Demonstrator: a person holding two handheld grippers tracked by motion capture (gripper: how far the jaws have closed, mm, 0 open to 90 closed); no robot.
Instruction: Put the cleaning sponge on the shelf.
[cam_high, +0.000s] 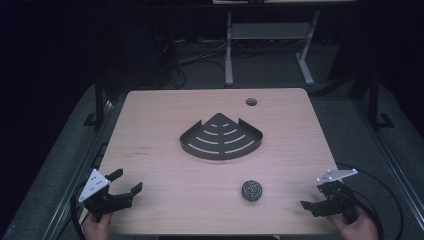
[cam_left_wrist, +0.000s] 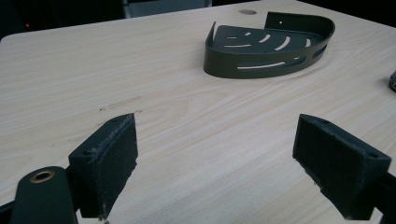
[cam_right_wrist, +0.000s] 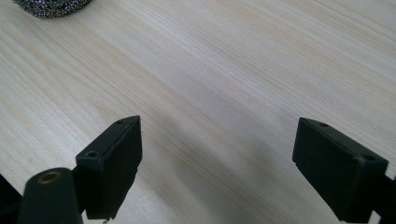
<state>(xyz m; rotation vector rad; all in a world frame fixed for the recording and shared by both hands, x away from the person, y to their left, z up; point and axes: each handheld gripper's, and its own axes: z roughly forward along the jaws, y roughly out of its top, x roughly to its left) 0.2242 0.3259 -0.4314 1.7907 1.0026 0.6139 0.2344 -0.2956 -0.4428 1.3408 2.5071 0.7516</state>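
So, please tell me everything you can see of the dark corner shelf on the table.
The shelf is a dark, matte, metal-looking corner tray, fan-shaped, with a curved front wall and two straight back walls. Curved slots are cut through its floor and its front wall. It lies flat and empty at the middle of the table, its rounded side toward the person. Nothing touches it except the table.

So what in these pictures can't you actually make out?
- Steel-wool scouring ball: in the right gripper view the top edge cuts off most of it; in the left gripper view only a sliver shows at the right edge.
- Small dark marks on the light wooden table: too small to read in the high view.
- Dark slotted metal corner shelf: its near wall hides part of its floor in the left gripper view.
- Room behind the table: too dark.
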